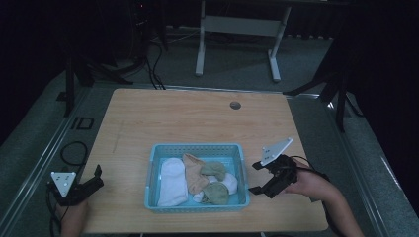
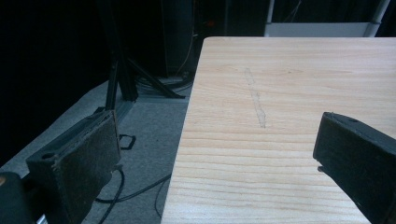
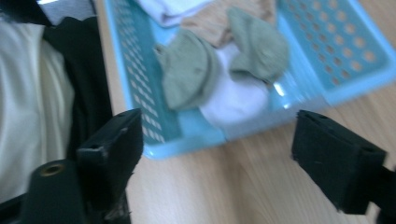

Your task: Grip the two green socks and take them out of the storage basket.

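sitting in the blue basket [image 1: 154, 163] near the front of the worktop [image 1: 197, 118], the socks are what we take to be the work in hand: a white sock [image 1: 172, 181] lies along its left side, a tan one [image 1: 194, 173] runs down the middle, and two green socks [image 1: 215, 192] rest over another white one [image 3: 233, 100] toward the right. they lie loosely heaped and overlapping, not paired, so we judge they are dropped there to be picked out one at a time. the basket keeps them corralled within easy reach of both hands.

our right tongs [image 1: 263, 177] hover just beside the basket's right wall, tilted toward it, jaws apart and holding nothing. in the right gripper view the jaws frame the basket's near corner with the green socks just beyond, which suggests to us that those are the likeliest next pick. that view is blurred, so we cannot tell finer detail of the fabric.

our left tongs [image 1: 91, 185] rest low at the worktop's front left corner, well apart from the basket, jaws wide and empty. in the left gripper view they straddle the worktop's edge, with bare wood ahead and grey floor [image 2: 140, 154] beside, parked out of the way, we judge.
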